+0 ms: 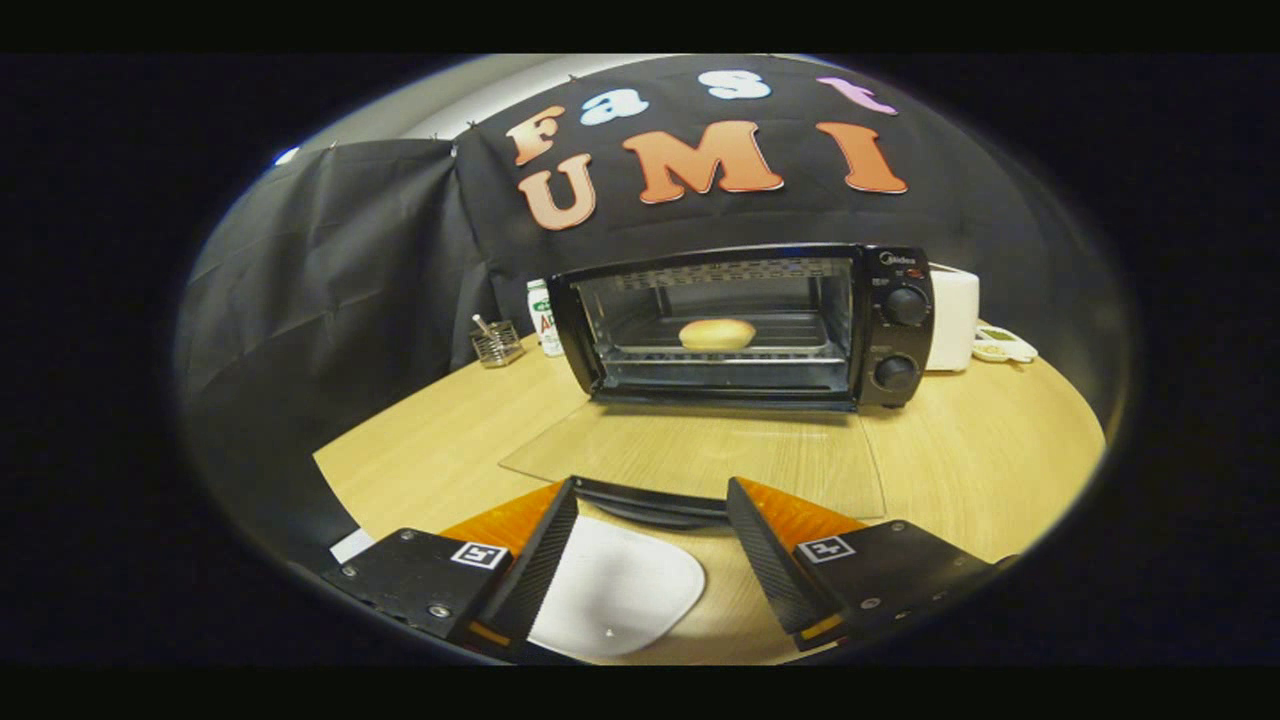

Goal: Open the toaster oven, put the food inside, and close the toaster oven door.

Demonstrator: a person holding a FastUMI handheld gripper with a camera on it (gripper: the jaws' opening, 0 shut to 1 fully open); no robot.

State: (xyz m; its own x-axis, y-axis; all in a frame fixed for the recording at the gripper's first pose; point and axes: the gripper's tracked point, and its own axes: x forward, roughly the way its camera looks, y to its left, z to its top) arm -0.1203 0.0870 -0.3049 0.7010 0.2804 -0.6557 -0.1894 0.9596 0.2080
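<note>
Already the food is in place: one pale round bun [717,334] sits on the wire rack inside the toaster oven [745,327], which stands at the centre of the frame on the wooden worktop [1000,450]. The glass door [700,455] is swung fully down and lies flat toward the camera, its dark handle [650,500] at the near edge, just ahead of and between the fingers. So by my reading two steps are done and only the closing is left.

The hand-held gripper [650,560] sits at the lower middle of the frame with its fingers spread wide, holding nothing. Between and below them lies a white plate [620,590], bare of food.

The next move, I judge, calls for getting a finger under or around the door handle and lifting it in an arc up toward the oven's top edge. The handle is low and thin against the worktop, so the approach would need to be shallow, and the lift should follow the hinge rather than push straight forward, which could shove the oven back.

Counted: one oven with two round knobs [905,306] on its right panel, one bun, one plate, one small wire basket [497,343] and one carton [543,318] to the oven's left, one white appliance [953,318] to its right.
</note>
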